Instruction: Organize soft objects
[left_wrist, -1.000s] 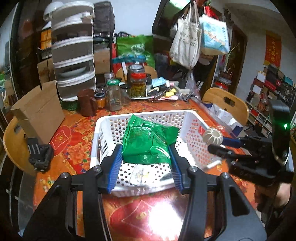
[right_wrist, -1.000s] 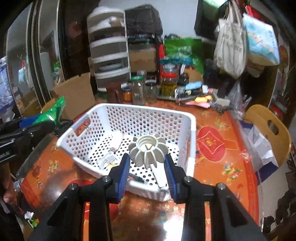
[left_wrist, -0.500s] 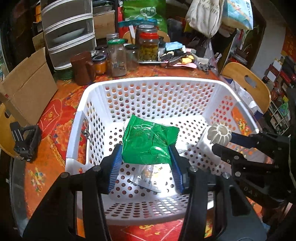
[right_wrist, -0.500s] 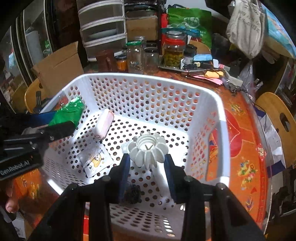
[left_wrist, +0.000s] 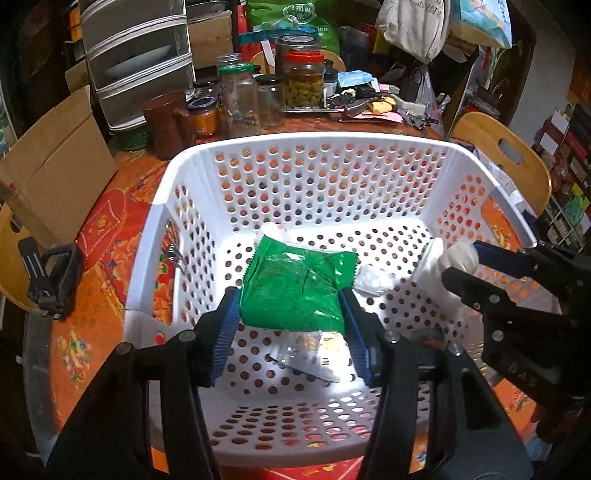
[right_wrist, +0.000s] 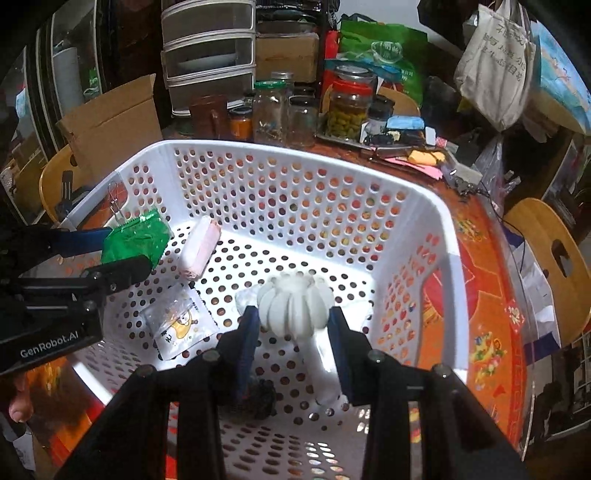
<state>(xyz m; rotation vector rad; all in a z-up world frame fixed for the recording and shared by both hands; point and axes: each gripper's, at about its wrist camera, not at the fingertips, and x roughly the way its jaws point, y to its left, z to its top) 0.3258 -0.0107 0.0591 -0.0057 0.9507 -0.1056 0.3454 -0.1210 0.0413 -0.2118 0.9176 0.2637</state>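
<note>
A white perforated basket stands on the red patterned table. My left gripper is shut on a green foil packet and holds it low inside the basket; the packet also shows in the right wrist view. My right gripper is shut on a white ribbed soft toy, also inside the basket; it shows in the left wrist view. On the basket floor lie a pink-white roll, a clear sachet, a small dark object and a white crumpled piece.
Glass jars and a brown mug stand behind the basket. A cardboard box is at the left, stacked drawers at the back left. Wooden chairs flank the table. A black clamp lies at the left.
Both grippers have moved forward and down into the basket with their objects. The green packet and the white toy now sit close above the basket floor.
</note>
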